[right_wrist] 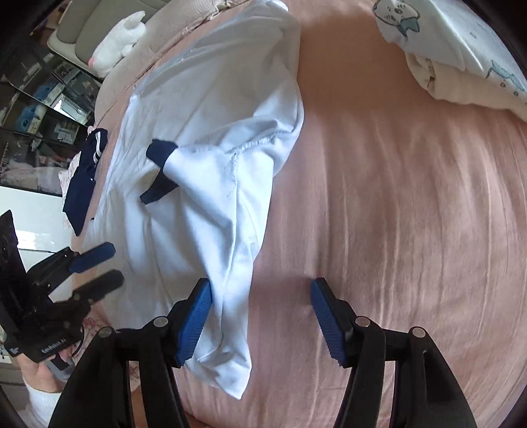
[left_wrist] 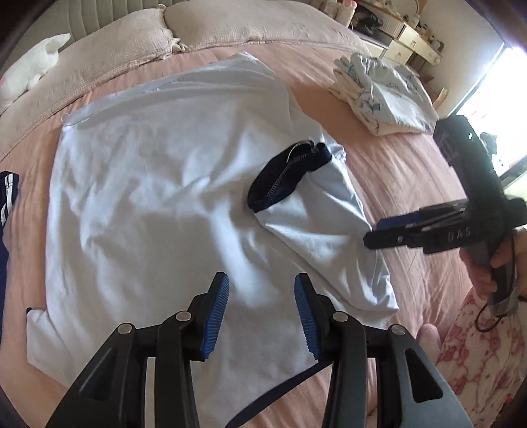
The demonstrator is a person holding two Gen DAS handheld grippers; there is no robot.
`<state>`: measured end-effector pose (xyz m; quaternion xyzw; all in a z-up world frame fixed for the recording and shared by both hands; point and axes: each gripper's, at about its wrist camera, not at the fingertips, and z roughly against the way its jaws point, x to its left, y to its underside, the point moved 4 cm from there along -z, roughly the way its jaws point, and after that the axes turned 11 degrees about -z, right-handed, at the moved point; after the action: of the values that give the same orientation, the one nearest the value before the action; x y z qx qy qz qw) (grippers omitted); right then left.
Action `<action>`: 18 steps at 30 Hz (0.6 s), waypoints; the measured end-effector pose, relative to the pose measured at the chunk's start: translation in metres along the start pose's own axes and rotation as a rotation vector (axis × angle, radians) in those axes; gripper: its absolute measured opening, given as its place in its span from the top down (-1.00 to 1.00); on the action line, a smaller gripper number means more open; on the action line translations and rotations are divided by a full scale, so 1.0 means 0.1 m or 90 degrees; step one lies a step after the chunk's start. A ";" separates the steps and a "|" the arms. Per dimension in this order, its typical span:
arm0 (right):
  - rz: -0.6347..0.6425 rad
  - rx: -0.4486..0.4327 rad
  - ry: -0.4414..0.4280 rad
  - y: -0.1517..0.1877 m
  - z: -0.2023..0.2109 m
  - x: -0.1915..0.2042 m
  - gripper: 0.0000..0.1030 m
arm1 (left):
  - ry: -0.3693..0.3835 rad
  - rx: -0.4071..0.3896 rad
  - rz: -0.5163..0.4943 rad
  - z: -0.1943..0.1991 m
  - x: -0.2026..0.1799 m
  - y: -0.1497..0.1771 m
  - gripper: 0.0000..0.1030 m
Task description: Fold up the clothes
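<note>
A white T-shirt lies spread on the pink bed. One sleeve with a dark navy cuff is folded in over the body. My left gripper is open and empty, just above the shirt's near edge. My right gripper is open and empty over the shirt's right edge, its left pad against the cloth. The shirt and navy cuff also show in the right wrist view. The right gripper shows in the left wrist view, the left gripper in the right wrist view.
A folded printed garment lies at the bed's far right. A navy garment with white stripes lies at the left edge. Pillows and a white plush toy sit at the head. Bare pink sheet lies right of the shirt.
</note>
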<state>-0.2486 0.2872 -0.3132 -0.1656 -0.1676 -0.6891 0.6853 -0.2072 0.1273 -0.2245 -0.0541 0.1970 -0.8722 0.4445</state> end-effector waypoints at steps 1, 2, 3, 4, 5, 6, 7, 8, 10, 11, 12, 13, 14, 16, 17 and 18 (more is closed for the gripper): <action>0.005 -0.002 0.012 0.04 0.02 0.02 -0.19 | 0.002 0.002 -0.014 0.09 0.05 0.01 0.25; 0.006 -0.014 0.027 0.07 0.06 0.02 -0.19 | 0.007 0.008 -0.028 0.18 0.11 0.04 0.25; 0.005 -0.029 0.044 0.09 0.10 0.02 -0.19 | 0.011 0.013 -0.043 0.26 0.17 0.06 0.25; 0.000 -0.037 0.055 0.11 0.11 0.01 -0.19 | 0.016 0.019 -0.057 0.35 0.24 0.08 0.25; -0.008 -0.040 0.061 0.12 0.11 0.01 -0.19 | 0.011 0.027 -0.067 0.43 0.31 0.12 0.25; -0.014 -0.025 0.056 0.14 0.05 0.02 -0.19 | -0.002 0.033 -0.070 0.50 0.41 0.15 0.25; -0.018 0.002 0.044 0.17 -0.06 0.05 -0.21 | -0.017 0.038 -0.069 0.58 0.51 0.18 0.25; -0.004 0.009 0.056 0.21 -0.12 0.10 -0.25 | -0.031 0.043 -0.069 0.66 0.60 0.21 0.25; 0.052 -0.003 0.109 0.27 -0.18 0.23 -0.13 | -0.037 0.034 -0.050 0.81 0.76 0.25 0.25; 0.061 0.006 0.114 0.32 -0.21 0.25 0.17 | -0.031 0.025 -0.038 0.88 0.81 0.27 0.25; 0.060 0.024 0.103 0.37 -0.24 0.25 0.93 | -0.027 0.017 -0.035 0.92 0.83 0.28 0.24; 0.058 0.043 0.093 0.43 -0.27 0.25 0.92 | -0.026 0.011 -0.036 0.95 0.85 0.29 0.23; 0.057 0.061 0.082 0.49 -0.30 0.24 0.92 | -0.025 0.005 -0.037 0.99 0.86 0.30 0.19; 0.052 0.083 0.070 0.53 -0.25 0.21 0.93 | -0.031 -0.002 -0.046 1.05 0.89 0.33 0.13; 0.047 0.090 0.061 0.54 -0.20 0.19 0.93 | -0.037 0.000 -0.053 1.06 0.93 0.35 0.12; 0.041 0.094 0.053 0.56 -0.15 0.18 0.93 | -0.038 0.003 -0.057 1.06 0.97 0.37 0.12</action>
<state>-0.1929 0.2645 -0.3183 -0.0912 -0.1839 -0.6586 0.7240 -0.2087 -0.0008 -0.1495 -0.0879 0.1790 -0.8896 0.4110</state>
